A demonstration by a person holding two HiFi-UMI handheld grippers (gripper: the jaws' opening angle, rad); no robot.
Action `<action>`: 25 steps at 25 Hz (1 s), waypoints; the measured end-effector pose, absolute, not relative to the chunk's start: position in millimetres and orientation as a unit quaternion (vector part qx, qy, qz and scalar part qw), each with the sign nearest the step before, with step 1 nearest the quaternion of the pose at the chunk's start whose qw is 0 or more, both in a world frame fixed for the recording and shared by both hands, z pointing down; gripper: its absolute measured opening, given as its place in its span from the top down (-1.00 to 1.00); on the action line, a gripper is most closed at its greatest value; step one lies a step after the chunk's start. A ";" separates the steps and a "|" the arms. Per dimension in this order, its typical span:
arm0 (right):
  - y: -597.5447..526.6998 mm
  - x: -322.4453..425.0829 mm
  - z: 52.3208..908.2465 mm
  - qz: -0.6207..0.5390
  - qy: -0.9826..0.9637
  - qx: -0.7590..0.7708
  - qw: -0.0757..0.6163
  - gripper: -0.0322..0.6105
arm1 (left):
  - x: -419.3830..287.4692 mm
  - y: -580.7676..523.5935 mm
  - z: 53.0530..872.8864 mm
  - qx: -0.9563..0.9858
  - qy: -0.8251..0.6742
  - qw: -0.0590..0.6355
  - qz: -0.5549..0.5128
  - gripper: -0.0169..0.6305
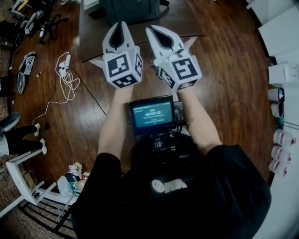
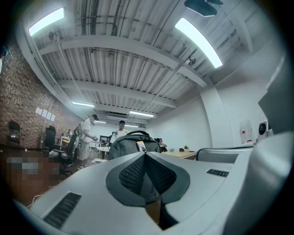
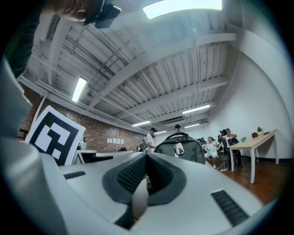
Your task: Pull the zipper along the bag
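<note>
A dark grey backpack [image 1: 133, 9] stands on a brown table [image 1: 88, 35] at the top of the head view. It also shows upright beyond the jaws as the backpack [image 2: 133, 141] in the left gripper view and the backpack [image 3: 180, 146] in the right gripper view. My left gripper [image 1: 118, 28] and right gripper [image 1: 156, 32] are held side by side in the air, short of the bag. Both are shut with nothing between their pads. No zipper pull can be made out.
A white cable [image 1: 63, 84] lies on the wooden floor to the left. A white stool [image 1: 21, 179] and a bag of small items [image 1: 70, 182] stand at lower left. White shelving with bottles [image 1: 280, 149] lines the right edge. People stand and sit in the room's background.
</note>
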State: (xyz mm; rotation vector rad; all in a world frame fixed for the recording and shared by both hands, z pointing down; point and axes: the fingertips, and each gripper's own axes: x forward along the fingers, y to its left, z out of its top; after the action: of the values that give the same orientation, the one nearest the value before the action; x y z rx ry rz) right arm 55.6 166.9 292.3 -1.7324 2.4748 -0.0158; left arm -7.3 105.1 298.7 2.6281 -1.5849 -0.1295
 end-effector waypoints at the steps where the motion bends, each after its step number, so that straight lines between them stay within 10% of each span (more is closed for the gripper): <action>1: 174.1 47.6 290.3 -0.001 0.816 -0.576 0.056 0.87 | -13.6 112.8 295.1 0.855 -0.516 0.033 -0.044 0.94; 25: 240.2 35.4 246.7 0.042 0.802 -0.592 0.075 0.87 | -4.8 194.5 256.8 0.866 -0.498 -0.004 -0.051 0.94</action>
State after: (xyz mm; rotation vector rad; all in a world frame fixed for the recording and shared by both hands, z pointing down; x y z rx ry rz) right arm 35.4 240.2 246.7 -1.7749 2.4044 0.1251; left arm -4.8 194.5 256.8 2.7273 -1.5683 -0.1620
